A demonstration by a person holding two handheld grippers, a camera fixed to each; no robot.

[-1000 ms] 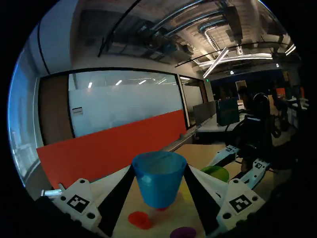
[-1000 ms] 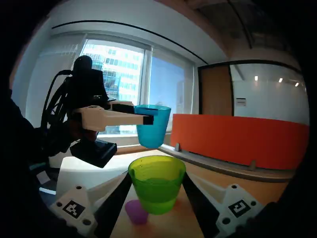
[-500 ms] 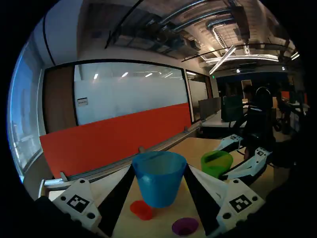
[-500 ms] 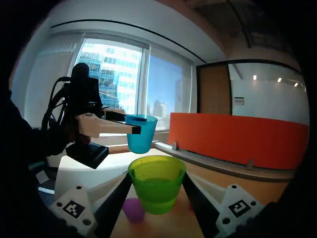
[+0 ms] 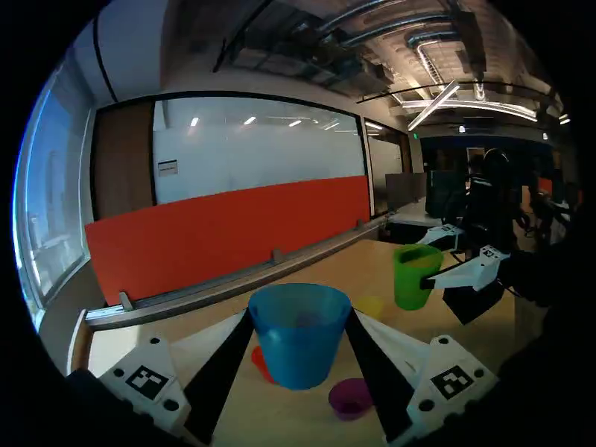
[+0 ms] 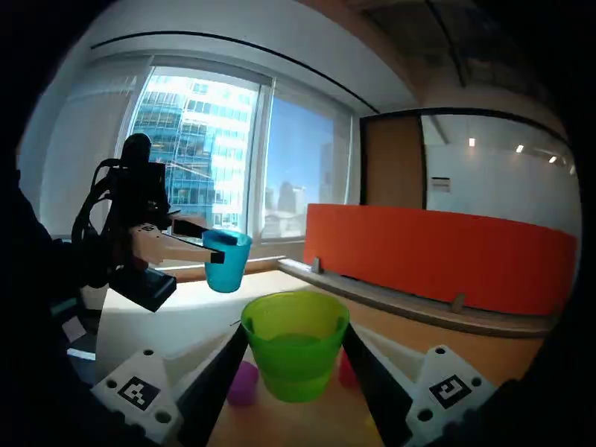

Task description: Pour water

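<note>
A blue plastic cup (image 5: 299, 344) stands upright between the fingers of my left gripper (image 5: 299, 350), which is shut on it above a wooden table (image 5: 372, 268). In the right gripper view the same blue cup (image 6: 226, 260) hangs off to the left, held by the left gripper (image 6: 212, 252). My right gripper (image 6: 295, 357) is shut on a green cup (image 6: 295, 354) that holds some water. The left gripper view shows that green cup (image 5: 414, 275) at the right, upright, in the right gripper (image 5: 432, 277). The two cups are apart.
Small cups sit on the table under the grippers: a red one (image 5: 261, 363), a purple one (image 5: 350, 397) and a yellow one (image 5: 369, 305). An orange partition (image 5: 223, 231) runs along the table's far side. Large windows (image 6: 223, 171) lie beyond.
Both grippers have drawn apart: the blue cup has sunk and moved away to the left in the right gripper view. The left gripper view has tipped downward, showing more table.
</note>
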